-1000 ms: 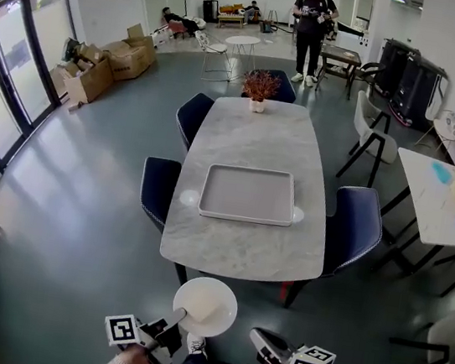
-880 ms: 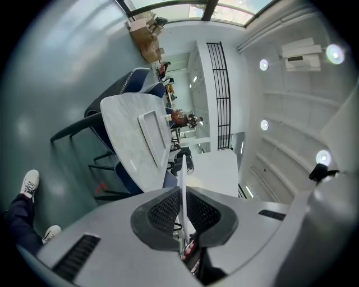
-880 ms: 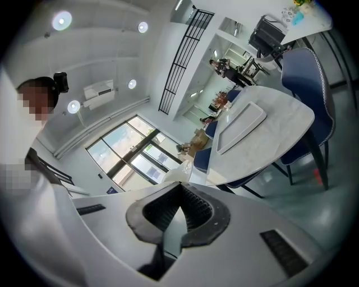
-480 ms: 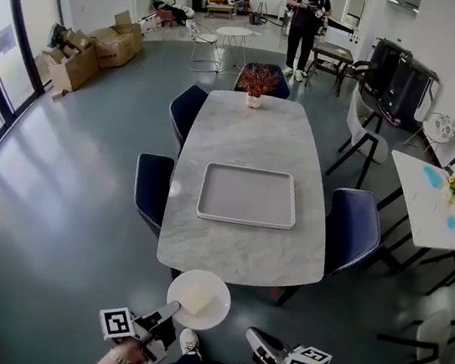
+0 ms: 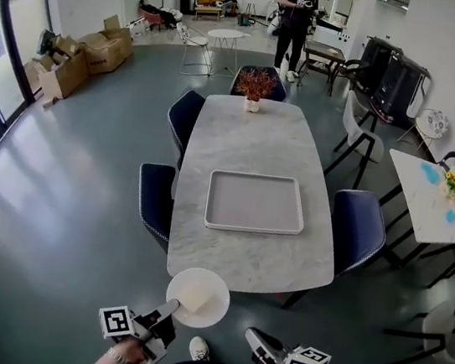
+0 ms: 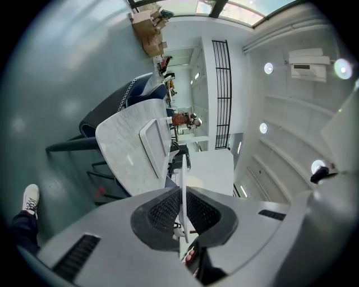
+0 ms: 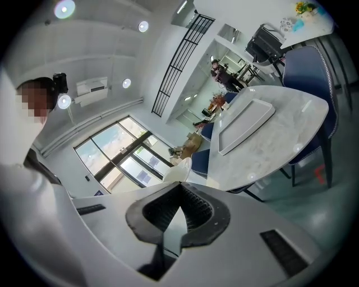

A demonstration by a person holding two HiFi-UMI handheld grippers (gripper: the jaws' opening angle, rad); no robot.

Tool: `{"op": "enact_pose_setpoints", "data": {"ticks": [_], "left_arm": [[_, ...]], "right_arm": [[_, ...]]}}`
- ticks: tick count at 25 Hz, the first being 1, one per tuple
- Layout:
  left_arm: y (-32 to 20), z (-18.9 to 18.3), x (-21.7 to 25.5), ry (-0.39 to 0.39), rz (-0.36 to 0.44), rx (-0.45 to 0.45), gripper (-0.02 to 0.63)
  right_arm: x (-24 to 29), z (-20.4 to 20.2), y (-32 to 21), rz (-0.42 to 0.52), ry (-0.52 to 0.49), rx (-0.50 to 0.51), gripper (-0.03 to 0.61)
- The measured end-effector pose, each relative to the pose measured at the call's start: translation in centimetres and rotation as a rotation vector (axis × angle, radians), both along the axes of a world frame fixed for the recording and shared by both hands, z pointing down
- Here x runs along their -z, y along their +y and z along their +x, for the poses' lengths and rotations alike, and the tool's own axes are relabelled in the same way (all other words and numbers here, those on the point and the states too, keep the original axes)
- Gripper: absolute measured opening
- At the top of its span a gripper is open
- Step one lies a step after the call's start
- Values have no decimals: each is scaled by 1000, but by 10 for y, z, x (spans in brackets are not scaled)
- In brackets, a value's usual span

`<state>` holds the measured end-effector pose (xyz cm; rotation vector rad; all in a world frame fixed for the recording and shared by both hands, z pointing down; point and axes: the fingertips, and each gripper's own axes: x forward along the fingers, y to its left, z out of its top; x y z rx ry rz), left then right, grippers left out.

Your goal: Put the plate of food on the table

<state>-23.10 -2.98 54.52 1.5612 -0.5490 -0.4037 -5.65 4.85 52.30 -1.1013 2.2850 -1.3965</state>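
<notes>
In the head view a white round plate (image 5: 198, 297) carrying a pale slab of food (image 5: 196, 296) hangs just short of the near edge of the marble table (image 5: 259, 143). My left gripper (image 5: 174, 307) is shut on the plate's near-left rim. From the left gripper view the plate (image 6: 183, 185) shows edge-on, pinched between the pads of that gripper (image 6: 183, 196). My right gripper (image 5: 254, 339) hovers low to the right of the plate, shut and holding nothing. The right gripper view has the jaws of that gripper (image 7: 179, 189) meeting at their tips, with the plate (image 7: 180, 168) off to the left beyond them.
A grey rectangular tray (image 5: 256, 202) lies mid-table, and a potted plant (image 5: 255, 84) stands at the far end. Dark blue chairs (image 5: 155, 202) (image 5: 358, 229) flank the table. A person (image 5: 296, 18) stands beyond it. Cardboard boxes (image 5: 77, 57) line the left wall, and a small table (image 5: 429, 194) stands to the right.
The table has drawn nearer, and the plate now sits closer to its near edge. Both grippers keep the same pose, the left still on the plate rim.
</notes>
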Motion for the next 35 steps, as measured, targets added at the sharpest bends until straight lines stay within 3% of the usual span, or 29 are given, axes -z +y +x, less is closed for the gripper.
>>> {"op": "enact_pose_setpoints", "data": {"ticks": [11, 25, 35], "left_arm": [[-26, -29, -5, 1, -4, -7, 26], [-40, -51, -5, 13, -11, 69, 26], [-70, -41, -6, 8, -10, 124, 26]], "right_arm": [[1, -25, -14, -4, -6, -31, 11], [4, -50, -45, -6, 20, 81, 11], [5, -28, -71, -14, 18, 97, 11]]}}
